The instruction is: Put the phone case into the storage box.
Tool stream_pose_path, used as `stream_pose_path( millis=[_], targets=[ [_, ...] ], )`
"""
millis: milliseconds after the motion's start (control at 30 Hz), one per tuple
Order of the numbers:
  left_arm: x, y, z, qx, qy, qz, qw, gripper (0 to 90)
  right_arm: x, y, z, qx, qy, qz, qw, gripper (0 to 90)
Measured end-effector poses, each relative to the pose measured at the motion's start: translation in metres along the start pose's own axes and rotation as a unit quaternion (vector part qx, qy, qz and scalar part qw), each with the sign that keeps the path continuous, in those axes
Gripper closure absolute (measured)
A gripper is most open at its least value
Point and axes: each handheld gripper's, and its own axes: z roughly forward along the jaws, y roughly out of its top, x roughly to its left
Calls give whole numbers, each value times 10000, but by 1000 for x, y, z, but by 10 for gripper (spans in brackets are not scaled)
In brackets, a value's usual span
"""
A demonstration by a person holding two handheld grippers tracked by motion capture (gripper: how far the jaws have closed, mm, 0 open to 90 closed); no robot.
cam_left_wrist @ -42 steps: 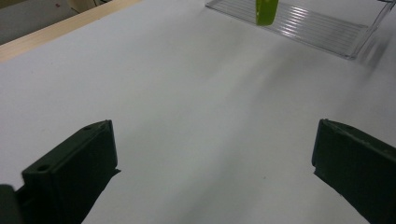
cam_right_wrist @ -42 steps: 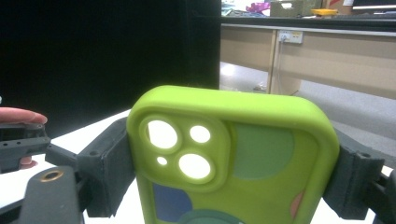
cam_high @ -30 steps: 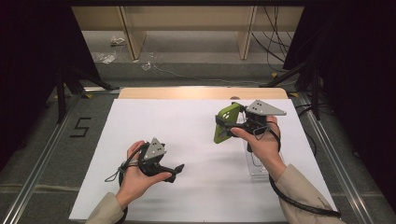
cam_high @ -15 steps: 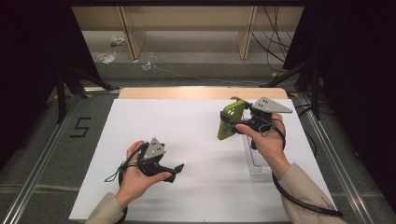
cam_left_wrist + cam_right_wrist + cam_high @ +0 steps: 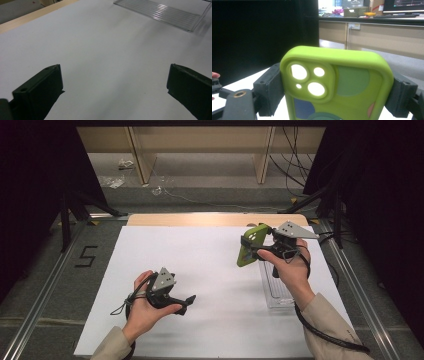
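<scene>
our right gripper (image 5: 256, 246) is clamped on the green case (image 5: 250, 245) above the clear tray (image 5: 278, 295), our left gripper (image 5: 186, 303) rests on the sheet (image 5: 210, 270), jaws apart

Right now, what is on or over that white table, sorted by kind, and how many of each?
Green phone case: 1, clamped in the right gripper
Clear plastic tray: 1, on the white table
Handheld grippers: 2, the right one and the left gripper, whose jaws stand open
Total: 4
</scene>
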Motion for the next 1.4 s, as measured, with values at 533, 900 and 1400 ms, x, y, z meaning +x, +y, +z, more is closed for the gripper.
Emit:
stream_pose_path(
  millis=[533, 900, 1400],
  targets=[
    [3, -2, -3, 8, 14, -3, 10000, 0, -11, 4, -6, -83, -151, 60, 9998, 179],
    [5, -5, -5, 18, 19, -18, 10000, 0, -20, 7, -12, -155, -296, 82, 9994, 179],
    [8, -9, -9, 20, 51, -70, 10000, 0, -34, 9, -20, -216, -504, 152, 9984, 179]
  ],
)
